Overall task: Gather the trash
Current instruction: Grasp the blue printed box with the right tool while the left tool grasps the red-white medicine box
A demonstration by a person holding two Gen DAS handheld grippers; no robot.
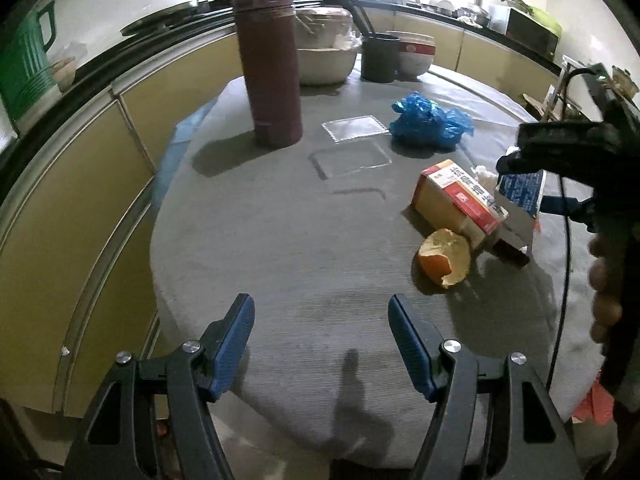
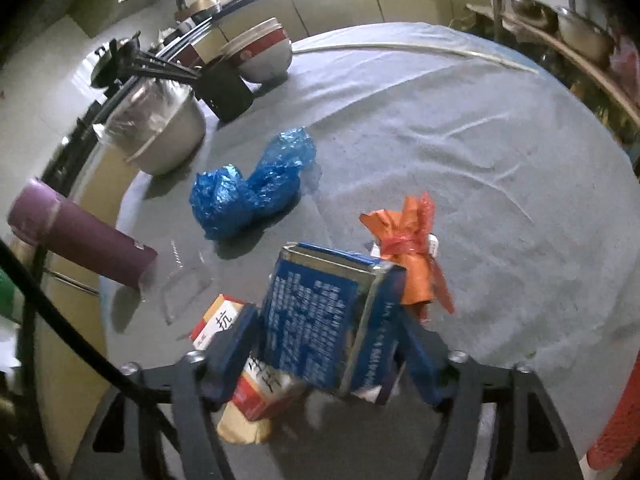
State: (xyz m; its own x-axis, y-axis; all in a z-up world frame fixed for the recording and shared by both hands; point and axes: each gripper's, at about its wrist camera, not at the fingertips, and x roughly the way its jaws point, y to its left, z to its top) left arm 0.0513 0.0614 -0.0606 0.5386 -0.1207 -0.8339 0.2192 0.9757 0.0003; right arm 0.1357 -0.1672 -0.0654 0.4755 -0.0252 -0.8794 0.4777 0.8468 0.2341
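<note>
Low centre of the right wrist view, the right gripper (image 2: 328, 344) brackets the blue box (image 2: 320, 320) — pads seemingly touching, blur hides it — while the left gripper (image 1: 320, 344) hangs spread, empty; a weak pinch risks dropping it onto the red-and-yellow carton (image 2: 256, 384).

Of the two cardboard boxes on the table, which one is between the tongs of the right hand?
The blue box. It stands between the right tongs, its open top flaps upward. The red and yellow box lies on its side to the left, partly under one finger.
</note>
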